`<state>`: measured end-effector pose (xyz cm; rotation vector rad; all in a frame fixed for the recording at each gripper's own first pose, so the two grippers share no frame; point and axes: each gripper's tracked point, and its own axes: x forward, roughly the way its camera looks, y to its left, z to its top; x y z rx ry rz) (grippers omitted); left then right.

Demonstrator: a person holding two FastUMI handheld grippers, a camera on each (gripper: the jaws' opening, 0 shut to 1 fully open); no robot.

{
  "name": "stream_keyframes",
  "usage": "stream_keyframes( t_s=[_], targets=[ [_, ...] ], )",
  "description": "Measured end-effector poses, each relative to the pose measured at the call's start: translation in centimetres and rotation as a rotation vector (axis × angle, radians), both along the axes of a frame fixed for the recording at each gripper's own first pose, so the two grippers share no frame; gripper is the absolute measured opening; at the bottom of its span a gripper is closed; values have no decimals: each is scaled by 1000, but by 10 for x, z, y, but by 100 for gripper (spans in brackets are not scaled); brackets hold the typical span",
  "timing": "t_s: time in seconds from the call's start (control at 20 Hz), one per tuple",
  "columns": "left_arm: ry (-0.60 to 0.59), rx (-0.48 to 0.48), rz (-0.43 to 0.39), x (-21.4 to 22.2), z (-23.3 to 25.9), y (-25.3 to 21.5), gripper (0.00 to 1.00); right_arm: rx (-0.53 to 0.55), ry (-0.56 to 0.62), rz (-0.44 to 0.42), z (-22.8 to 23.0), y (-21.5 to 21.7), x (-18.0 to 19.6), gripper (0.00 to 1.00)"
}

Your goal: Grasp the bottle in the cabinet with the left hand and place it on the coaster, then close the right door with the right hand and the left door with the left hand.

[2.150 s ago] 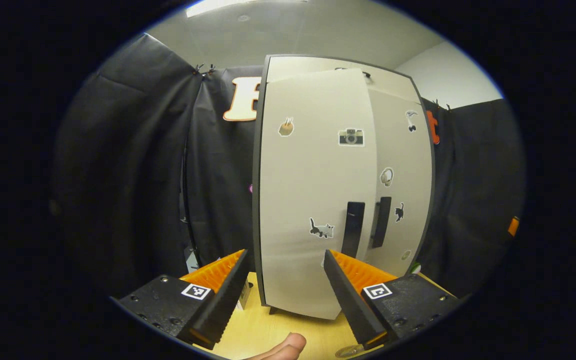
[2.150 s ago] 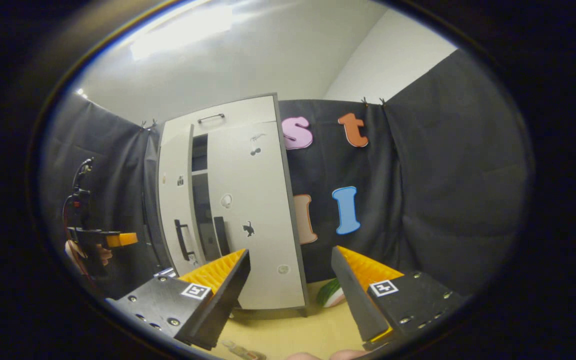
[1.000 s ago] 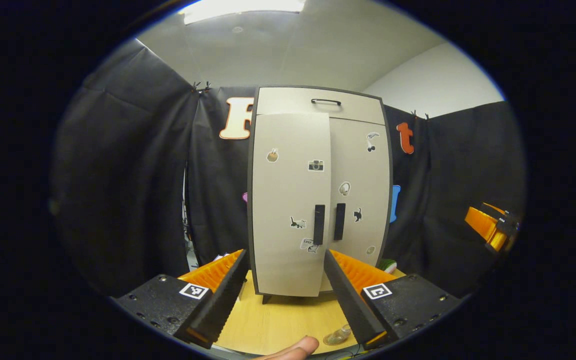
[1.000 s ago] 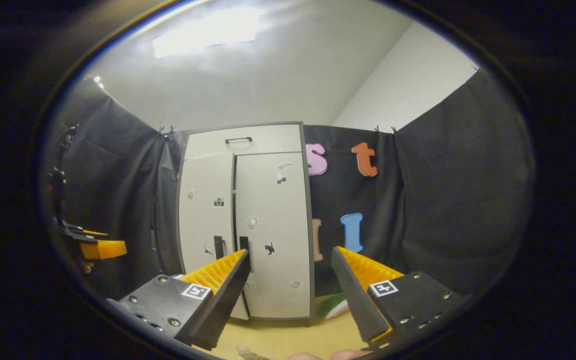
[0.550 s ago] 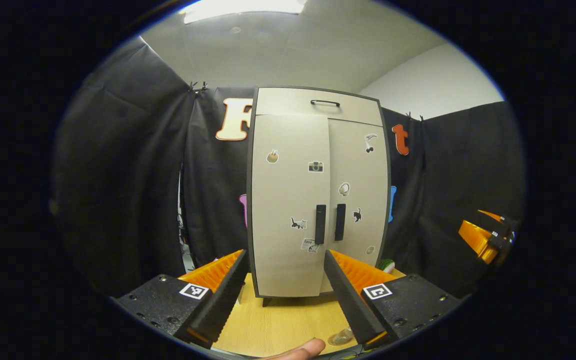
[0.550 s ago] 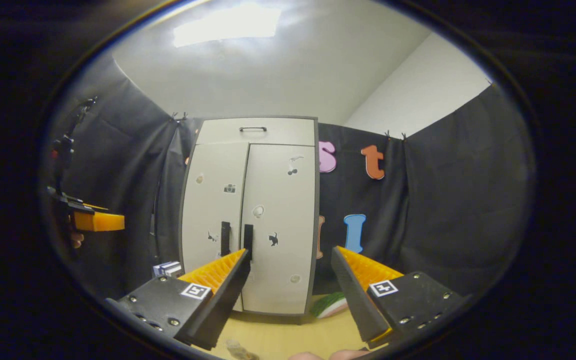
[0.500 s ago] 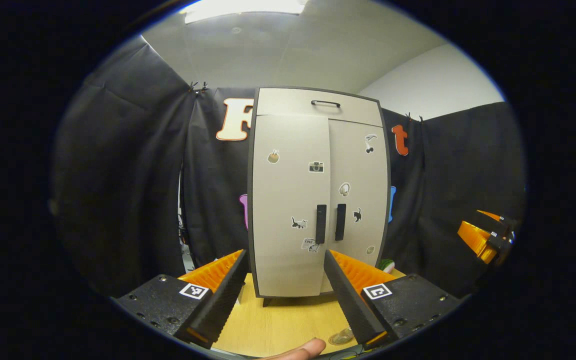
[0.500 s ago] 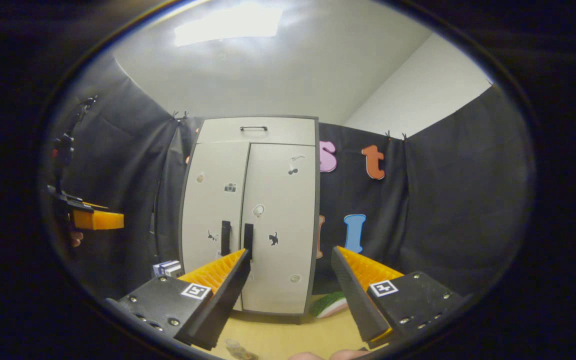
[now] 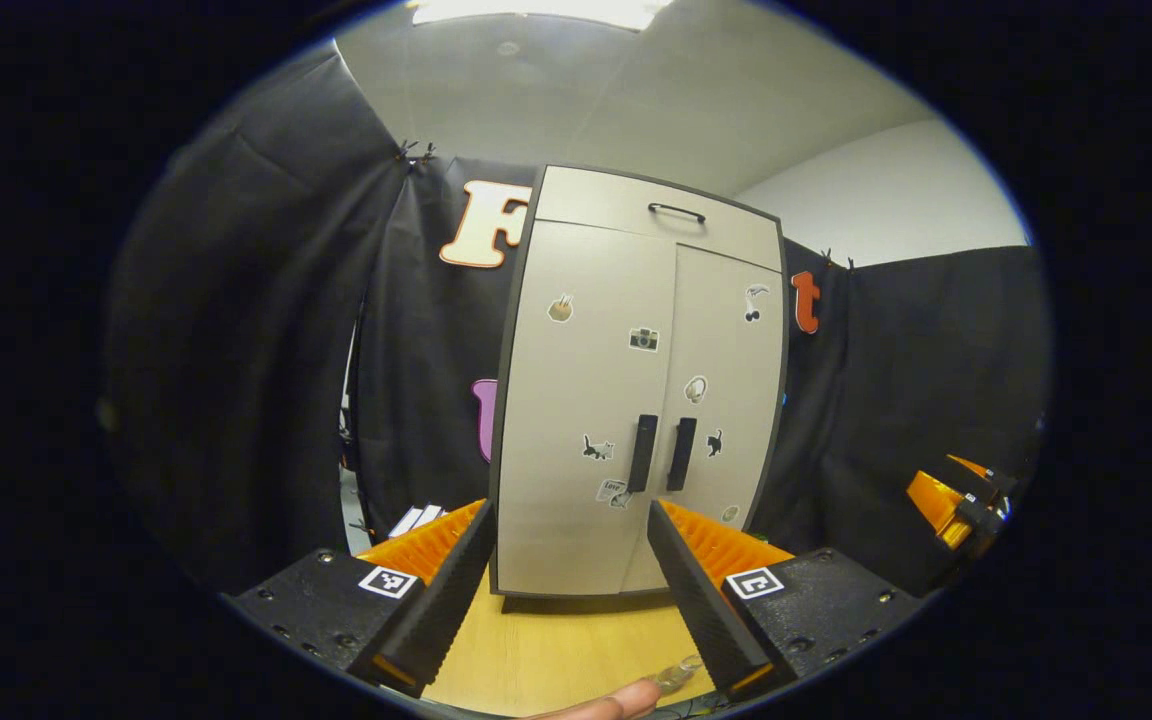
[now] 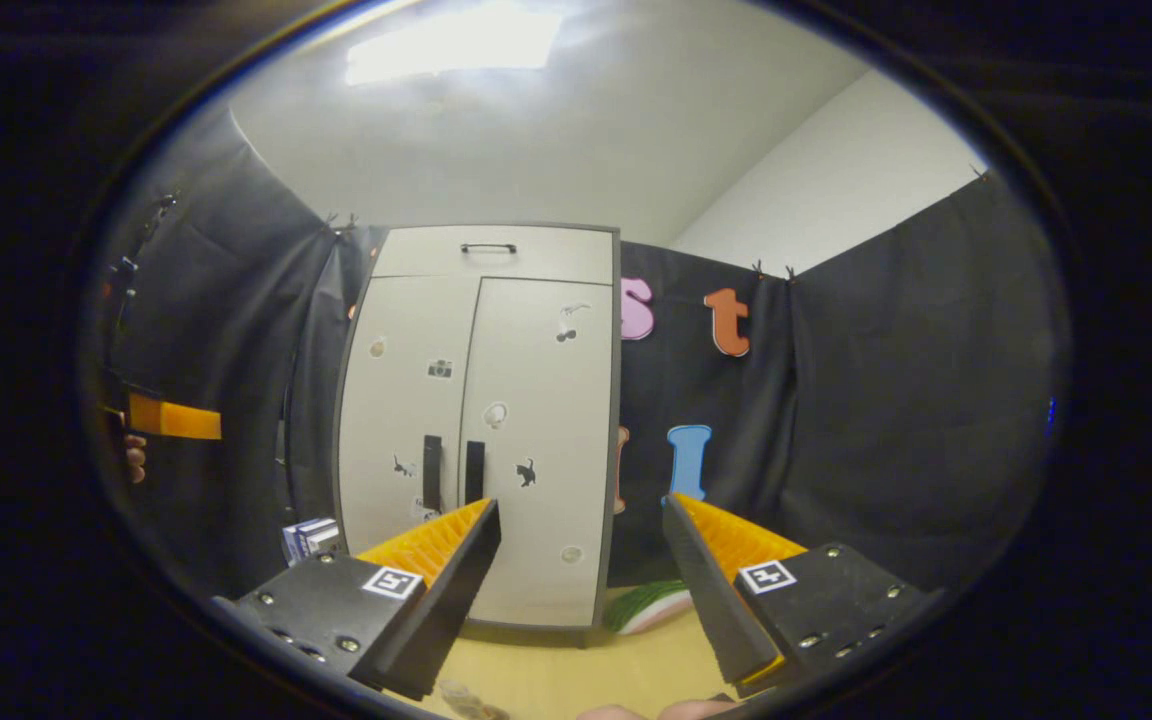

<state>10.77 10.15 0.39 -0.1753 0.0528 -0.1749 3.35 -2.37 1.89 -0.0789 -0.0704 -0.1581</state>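
The pale cabinet stands on the wooden table with both doors flush and their dark handles side by side. My left gripper is open and holds nothing, well back from the doors. A clear bottle peeks out at the lower edge beside the right finger; what it stands on is hidden. In the right gripper view the cabinet is left of centre, and my right gripper is open and holds nothing. The bottle shows faintly at the bottom edge.
The right gripper shows at the far right of the left gripper view, and the left gripper at the far left of the right gripper view. A green and white object lies right of the cabinet. A small box sits to its left.
The left door swung from ajar to fully flush with the right one. Both grippers backed away from the cabinet, still open.
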Motion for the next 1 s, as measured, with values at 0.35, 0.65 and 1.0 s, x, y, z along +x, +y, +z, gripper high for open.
stream_keyframes(
  t_s=[0.35,0.65,1.0],
  targets=[
    [-11,-38,-35,18,-11,-6,93,91,44,-34,-9,10,12,100],
    [-9,-45,-73,29,-20,-27,96,66,50,-79,-17,-12,20,99],
    [-2,-14,-44,42,-25,-54,96,85,90,-100,-22,-46,30,100]
  ],
)
